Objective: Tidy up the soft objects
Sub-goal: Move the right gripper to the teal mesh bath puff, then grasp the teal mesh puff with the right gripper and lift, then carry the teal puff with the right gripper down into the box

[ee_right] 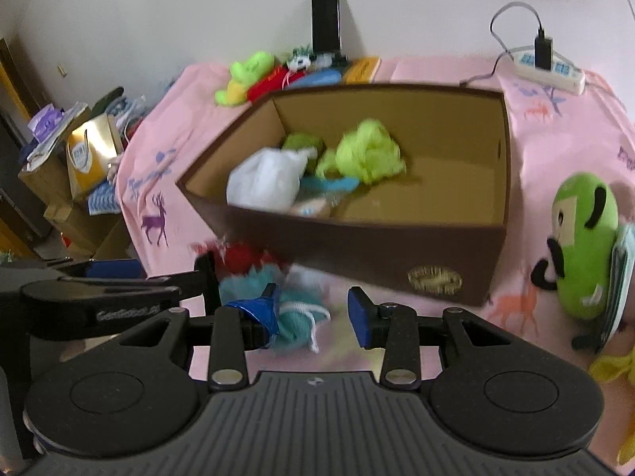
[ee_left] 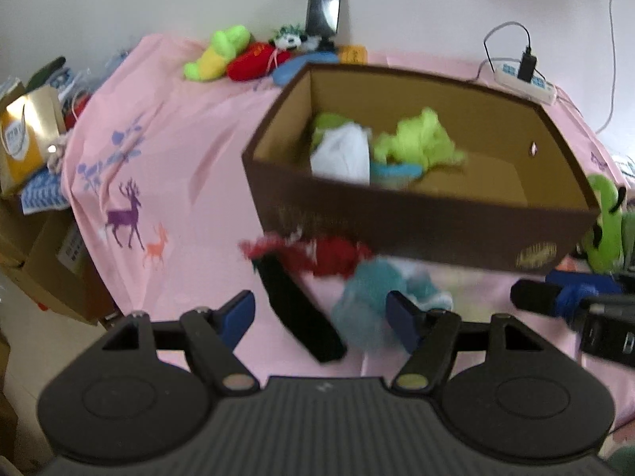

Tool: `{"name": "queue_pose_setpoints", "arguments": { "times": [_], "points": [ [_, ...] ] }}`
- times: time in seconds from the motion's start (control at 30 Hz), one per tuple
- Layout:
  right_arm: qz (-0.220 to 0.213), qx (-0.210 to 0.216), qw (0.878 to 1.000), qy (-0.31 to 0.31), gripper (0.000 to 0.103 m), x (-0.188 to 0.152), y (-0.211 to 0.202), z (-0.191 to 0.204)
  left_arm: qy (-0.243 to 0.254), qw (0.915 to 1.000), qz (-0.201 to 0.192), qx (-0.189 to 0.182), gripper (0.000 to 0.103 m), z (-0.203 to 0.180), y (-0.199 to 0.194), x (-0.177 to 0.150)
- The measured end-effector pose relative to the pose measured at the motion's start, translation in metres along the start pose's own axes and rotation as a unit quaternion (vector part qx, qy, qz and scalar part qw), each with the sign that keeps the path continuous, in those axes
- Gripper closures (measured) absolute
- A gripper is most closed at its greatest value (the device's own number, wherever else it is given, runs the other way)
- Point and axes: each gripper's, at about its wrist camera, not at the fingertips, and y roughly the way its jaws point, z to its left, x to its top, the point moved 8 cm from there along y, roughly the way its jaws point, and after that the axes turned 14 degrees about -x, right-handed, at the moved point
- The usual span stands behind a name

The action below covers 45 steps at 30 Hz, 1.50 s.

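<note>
- The teal fluffy toy (ee_right: 293, 313) lies on the pink cloth (ee_left: 178, 150) just in front of the brown box (ee_left: 416, 218), at about 12 o'clock from the right gripper (ee_right: 313, 313) and touching the red plush (ee_left: 317, 256) at its 10 o'clock
- It looks light, limp and squashy; I judge a pinch across its bulky middle safest, clear of the thin white cord, which would slip
- Shaggy teal pile with paler patches; blur hides finer detail
- Right gripper's fingers stand apart, one at the toy's edge, holding nothing
- Left gripper (ee_left: 319, 317) likewise spread wide and empty, above a black strip (ee_left: 297, 317)
- Inside the box sit a lime plush (ee_right: 367, 150) and a white bundle (ee_right: 266, 178)
</note>
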Motion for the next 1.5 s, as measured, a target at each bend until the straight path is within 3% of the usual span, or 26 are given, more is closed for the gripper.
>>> {"name": "queue_pose_setpoints", "arguments": {
  "times": [0.33,0.53,0.63,0.8,0.93,0.97,1.07,1.13,1.2,1.37,1.5],
  "points": [
    [0.056,0.026,0.998,0.025,0.082,-0.022,0.021,-0.004,0.0,0.998,0.034,-0.054,0.032,-0.007,0.016,-0.046],
    [0.067,0.038,0.996,0.05,0.081,-0.016,0.031,0.001,0.039,0.9956,0.004,-0.085,0.032,-0.01,0.019,-0.028],
    [0.077,0.045,0.994,0.061,0.081,-0.007,0.038,0.004,0.083,0.9916,-0.006,-0.1,0.032,-0.015,0.024,-0.016],
    [0.1,0.044,0.991,0.073,0.081,-0.002,0.054,0.014,0.149,0.9798,0.017,-0.132,0.032,-0.02,0.046,-0.011],
    [0.113,0.029,0.99,0.085,0.081,-0.003,0.068,0.014,0.151,0.9749,0.03,-0.161,0.032,-0.014,0.063,-0.007],
    [0.114,0.026,0.989,0.093,0.081,-0.003,0.07,0.013,0.149,0.973,0.033,-0.174,0.034,-0.012,0.066,-0.007],
    [0.124,0.027,0.984,0.125,0.081,-0.006,0.079,0.012,0.144,0.9663,0.058,-0.205,0.057,-0.01,0.079,-0.008],
    [0.135,0.03,0.98,0.143,0.081,-0.009,0.086,0.013,0.136,0.963,0.067,-0.223,0.063,-0.008,0.084,-0.007],
    [0.14,0.031,0.977,0.16,0.08,-0.012,0.09,0.012,0.137,0.9578,0.071,-0.242,0.079,-0.01,0.084,-0.007],
    [0.139,0.047,0.973,0.178,0.082,-0.015,0.085,0.013,0.167,0.9466,0.069,-0.267,0.09,-0.018,0.078,-0.008],
    [0.127,0.05,0.976,0.169,0.083,-0.017,0.063,0.012,0.19,0.9291,0.069,-0.31,0.091,-0.029,0.06,-0.007]
  ]
}}
